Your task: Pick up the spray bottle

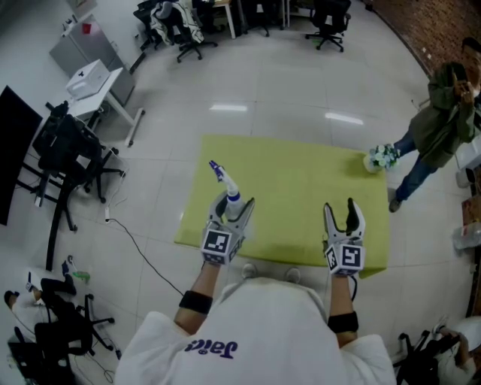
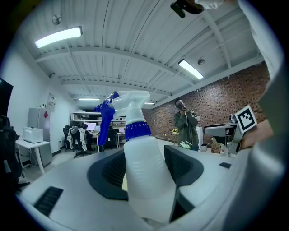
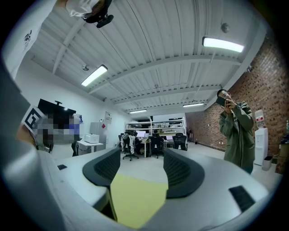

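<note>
One spray bottle [image 1: 229,197], white-bodied with a blue collar and blue trigger, stands roughly upright between the fingers [image 2: 186,168] of the left gripper [image 1: 234,204], which are closed on its lower body, nozzle aimed away and to the left. It sits over the near left part of the yellow-green worktop [image 1: 301,180]; whether its base touches the surface I cannot tell, and its cloudy wall hides what is inside. Right of it the right gripper [image 1: 340,209] hangs level over the near right part, fingers spread with only the worktop showing between them. The rest of the worktop is bare out to the far right corner, where a small bunch of white and green flowers [image 1: 381,157] sits well apart from both grippers. Beside that corner a bystander [image 1: 440,128] in a green coat stands on the pale floor [image 1: 285,98]. Left of the worktop the floor is open up to black office chairs [image 1: 68,150], a white desk [image 1: 94,83] carrying a white box, and a thin cable [image 1: 143,252]; more chairs [image 1: 327,19] line the far end.
</note>
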